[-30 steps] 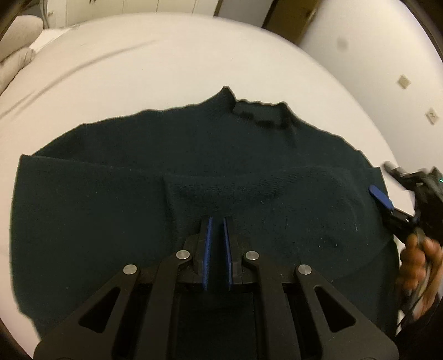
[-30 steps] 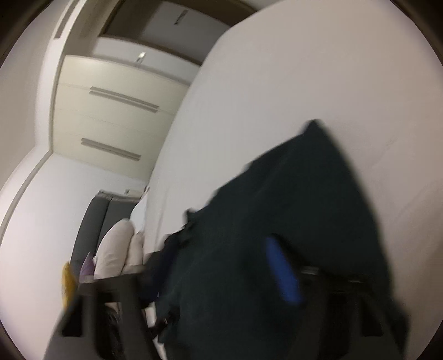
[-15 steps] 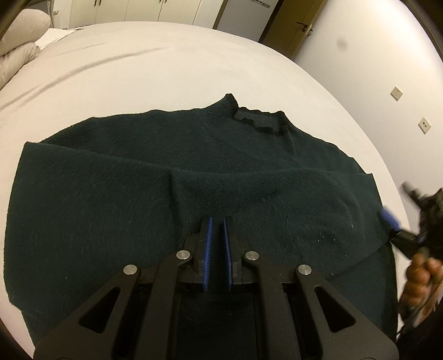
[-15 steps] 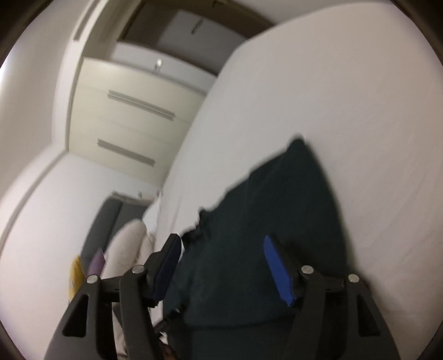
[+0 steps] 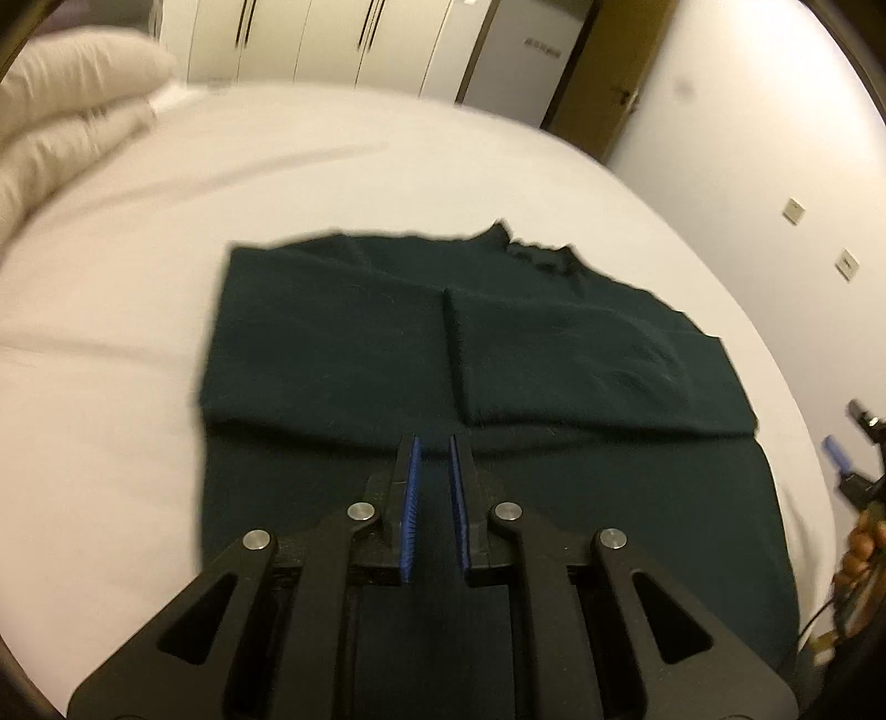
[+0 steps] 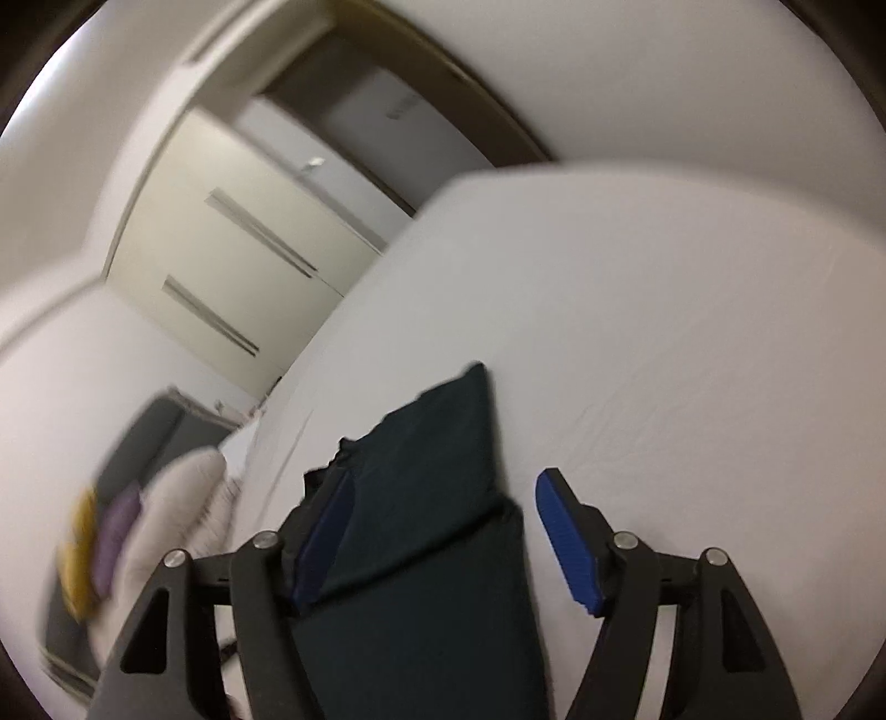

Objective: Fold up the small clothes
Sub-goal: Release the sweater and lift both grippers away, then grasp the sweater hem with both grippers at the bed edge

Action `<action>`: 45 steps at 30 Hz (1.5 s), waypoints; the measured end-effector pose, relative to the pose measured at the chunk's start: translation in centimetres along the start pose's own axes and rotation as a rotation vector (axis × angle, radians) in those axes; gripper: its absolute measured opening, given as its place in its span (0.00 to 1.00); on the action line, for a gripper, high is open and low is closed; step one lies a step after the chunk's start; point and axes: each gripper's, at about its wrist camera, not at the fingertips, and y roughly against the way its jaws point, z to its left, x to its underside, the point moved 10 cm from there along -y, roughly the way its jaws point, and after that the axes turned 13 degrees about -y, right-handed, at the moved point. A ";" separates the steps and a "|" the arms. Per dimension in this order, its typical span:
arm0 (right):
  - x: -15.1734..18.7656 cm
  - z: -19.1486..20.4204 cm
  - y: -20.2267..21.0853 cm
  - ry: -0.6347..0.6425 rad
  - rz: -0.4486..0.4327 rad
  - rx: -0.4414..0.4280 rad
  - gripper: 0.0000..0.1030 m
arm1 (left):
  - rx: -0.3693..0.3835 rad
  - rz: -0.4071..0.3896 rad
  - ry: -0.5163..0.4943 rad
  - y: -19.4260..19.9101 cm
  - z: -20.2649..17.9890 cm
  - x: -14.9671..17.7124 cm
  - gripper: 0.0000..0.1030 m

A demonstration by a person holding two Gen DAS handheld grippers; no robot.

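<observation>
Open bed (image 5: pixel 111 310) flanks sweater (image 5: pixel 343 343); pillows (image 5: pixel 61 105) far-left

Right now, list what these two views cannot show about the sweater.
- Sweater near hem: left wrist view, covered by the left gripper.
- Sweater's left part: right wrist view, behind a blue pad.
- Collar: both views, blurred.
- Right gripper, jaws opening: cut off at the left view's edge.

Dark green knit sweater (image 5: pixel 470 354) lies flat on white bed sheet (image 5: pixel 111 443), collar at 1 o'clock, folded sleeve panel on top at 3. White pillows (image 5: pixel 61 122) at 10, cream wardrobe (image 5: pixel 332 44) behind bed at 12.
</observation>
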 end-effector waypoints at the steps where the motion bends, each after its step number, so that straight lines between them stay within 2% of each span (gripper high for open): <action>1: 0.5 1.2 1.7 0.063 -0.036 0.002 0.77 | -0.005 -0.022 -0.015 1.5 -0.3 0.2 0.11; 2: 1.0 2.4 3.7 0.127 -0.080 0.002 0.84 | -0.024 -0.061 -0.038 3.8 -0.8 0.3 0.18; 3: 1.6 3.6 5.8 0.190 -0.133 0.001 0.96 | -0.043 -0.090 -0.056 5.5 -1.1 0.4 0.25; 4: 2.0 4.5 7.8 0.231 -0.183 -0.007 1.00 | -0.060 -0.124 -0.074 7.3 -1.4 0.5 0.55; 5: 1.9 5.1 10.2 0.268 -0.237 -0.023 1.00 | -0.085 -0.168 -0.090 9.4 -1.7 0.4 0.92; 6: 2.1 6.1 12.2 0.306 -0.281 -0.042 1.00 | -0.128 -0.245 -0.108 12.3 -2.1 0.4 1.00; 8: 2.7 7.8 15.4 0.400 -0.342 -0.058 1.00 | -0.163 -0.373 -0.167 16.8 -3.1 0.3 1.00; 9: 3.0 8.2 16.2 0.434 -0.348 -0.053 1.00 | -0.173 -0.423 -0.236 19.0 -4.3 0.7 1.00; 10: 3.3 8.6 16.8 0.467 -0.342 -0.048 1.00 | -0.177 -0.432 -0.268 20.3 -5.0 1.0 1.00; 11: 4.0 9.1 17.4 0.495 -0.322 -0.051 1.00 | -0.170 -0.420 -0.303 21.1 -5.6 1.5 1.00; 13: 5.0 9.2 17.9 0.518 -0.289 -0.051 1.00 | -0.126 -0.348 -0.348 22.0 -6.6 3.1 1.00; 15: 7.4 8.7 17.9 0.591 -0.223 0.002 1.00 | -0.136 -0.323 -0.363 22.7 -6.7 4.7 1.00; 20: 15.0 5.5 17.3 0.859 -0.122 0.125 1.00 | -0.189 -0.197 -0.547 21.8 -7.5 10.6 1.00; 23: 18.2 3.6 16.9 0.982 -0.089 0.196 1.00 | -0.214 -0.130 -0.643 20.8 -7.6 14.2 1.00; 26: 20.1 2.5 16.7 1.014 -0.041 0.210 0.98 | -0.210 -0.057 -0.698 19.9 -7.5 18.0 1.00; 29: 20.7 1.9 16.4 0.929 0.037 0.167 0.98 | -0.156 -0.001 -0.641 19.4 -6.9 20.5 1.00; 32: 20.0 0.7 15.9 0.812 0.104 0.152 0.98 | -0.153 0.032 -0.570 19.3 -5.4 22.1 1.00; 35: 19.2 -1.0 15.1 0.678 0.200 0.135 0.97 | -0.068 0.082 -0.392 19.2 -3.2 23.2 1.00; 37: 18.4 -2.6 14.8 0.569 0.259 0.134 0.91 | 0.050 0.129 -0.221 18.8 -1.8 23.8 1.00; 39: 17.9 -4.1 14.5 0.469 0.310 0.134 0.84 | 0.122 0.165 -0.110 18.2 -0.9 24.3 0.96; 41: 17.7 -5.7 14.1 0.371 0.370 0.142 0.80 | 0.184 0.218 -0.003 17.0 0.1 24.8 0.82; 43: 17.6 -7.2 13.9 0.283 0.414 0.141 0.78 | 0.227 0.249 0.088 15.9 1.0 25.4 0.73; 45: 17.6 -8.5 13.8 0.202 0.451 0.138 0.77 | 0.253 0.254 0.130 15.5 1.3 25.6 0.72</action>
